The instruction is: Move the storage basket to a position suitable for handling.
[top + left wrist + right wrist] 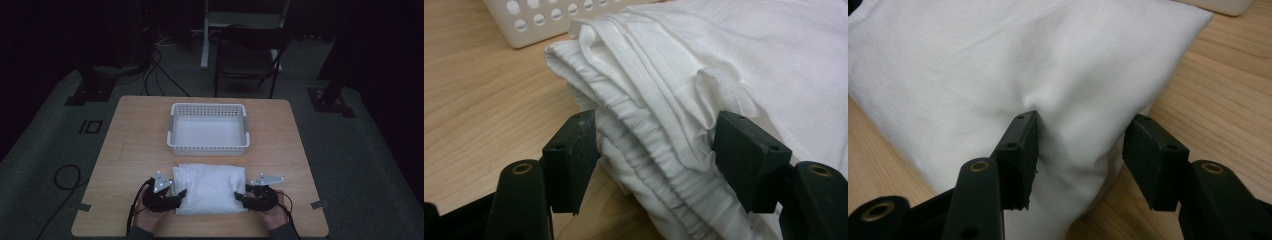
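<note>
Grasp step: left gripper (176,196) and right gripper (242,194) each pinch an end of the folded white cloth (210,188) lying on the table (135,145) before the basket (208,146); next, lift evenly together.

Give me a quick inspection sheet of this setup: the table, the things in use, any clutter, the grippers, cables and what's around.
Surface: wooden table, tape bits at the near corners.
Job's things: folded white cloth lying near the front edge; white perforated basket beyond it, apart from it, with nothing in it.
Clutter: nothing seen.
Grippers: left gripper straddles the cloth's layered edge, both pads against the folds; right gripper straddles the opposite end, one pad denting the fabric, the other pad's contact unclear.
Cables: one trails from each gripper off the near edge; a black cable loops on the floor at left, more run behind the table.
Surroundings: dark room, grey floor, chair behind the table.
</note>
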